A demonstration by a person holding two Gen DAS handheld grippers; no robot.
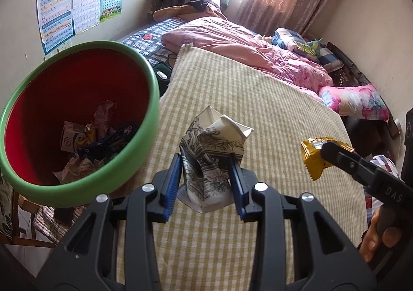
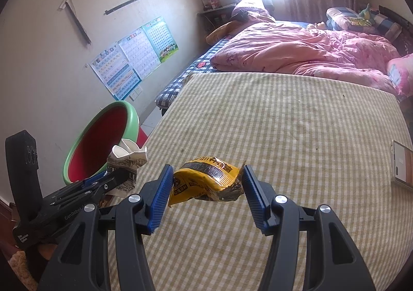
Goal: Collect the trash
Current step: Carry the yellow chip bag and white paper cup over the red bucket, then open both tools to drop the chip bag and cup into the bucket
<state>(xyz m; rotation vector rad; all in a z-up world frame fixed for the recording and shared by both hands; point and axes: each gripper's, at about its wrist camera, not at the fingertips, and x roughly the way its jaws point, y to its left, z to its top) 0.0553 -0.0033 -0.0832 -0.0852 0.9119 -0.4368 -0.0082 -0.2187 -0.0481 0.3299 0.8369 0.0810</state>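
My left gripper [image 1: 205,175] is shut on a crushed paper cup [image 1: 215,159] with a grey leaf print, held above the striped bed cover. The cup also shows in the right wrist view as the crushed paper cup [image 2: 127,162], close to the bin's rim. My right gripper [image 2: 206,185] is shut on a yellow snack wrapper [image 2: 206,182], lifted off the cover. In the left wrist view the yellow snack wrapper [image 1: 316,158] sticks out of the right gripper at the right side. A green-rimmed red bin [image 1: 77,120] stands left of the bed, holding several pieces of trash.
The yellow-striped bed cover [image 2: 284,123] stretches ahead. A pink quilt [image 1: 245,51] and pillows lie at the far end. A phone [image 2: 401,164] rests on the cover at the right edge. Posters [image 1: 77,7] hang on the left wall. A hand [image 1: 382,236] holds the right gripper's handle.
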